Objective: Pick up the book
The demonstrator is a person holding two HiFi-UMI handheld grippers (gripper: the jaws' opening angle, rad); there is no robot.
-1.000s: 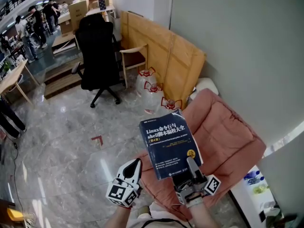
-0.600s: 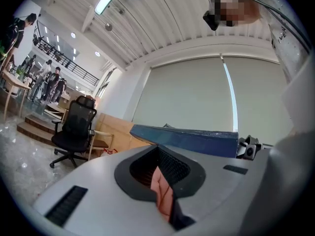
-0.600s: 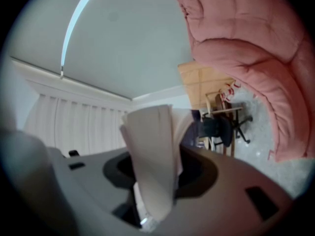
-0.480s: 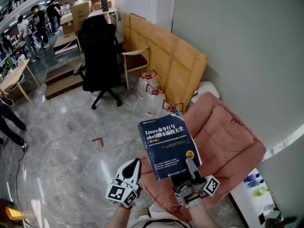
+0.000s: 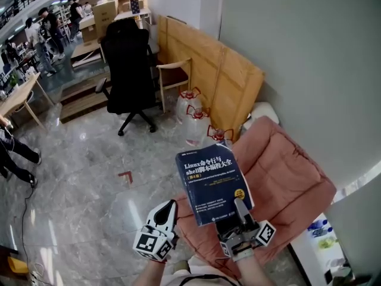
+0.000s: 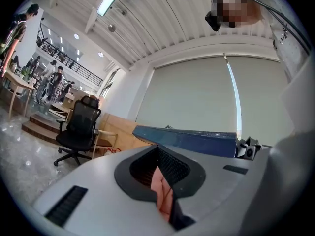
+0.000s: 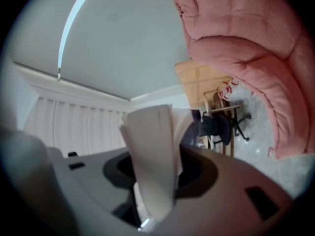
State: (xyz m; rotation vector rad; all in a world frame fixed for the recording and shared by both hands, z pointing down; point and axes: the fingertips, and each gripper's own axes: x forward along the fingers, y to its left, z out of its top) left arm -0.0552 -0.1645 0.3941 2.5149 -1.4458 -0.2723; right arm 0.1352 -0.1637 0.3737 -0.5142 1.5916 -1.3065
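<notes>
book: blue book (image 5: 214, 183) is up in the air, clamped at its near short edge by the right hand-held gripper (image 5: 241, 210); nothing else touches it.
axis: long axis runs straight out from that hand-held gripper, leaning a bit left; title end is farthest out, cover faces up.
right hand-held gripper: clenched on the book; its own view shows the pale page block (image 7: 152, 151) wedged between the jaws.
left hand-held gripper: (image 5: 168, 210) jaws together, nothing in them; it sits just left of the book, not touching. From there the book reads as an edge-on blue band (image 6: 187, 139).
hidden: lower jaw sits under the cover, out of sight from the head view. Small print on the cover is unreadable. Right gripper view is blurred up close.
under/right: pink quilt (image 5: 286, 171) lies below and to the right, then the wall (image 5: 309, 52).
ahead: water bottles (image 5: 191, 115) and wood panels (image 5: 208, 64) sit beyond the far edge.
left: open floor (image 5: 77, 159); office chair (image 5: 128, 64) is well apart.
</notes>
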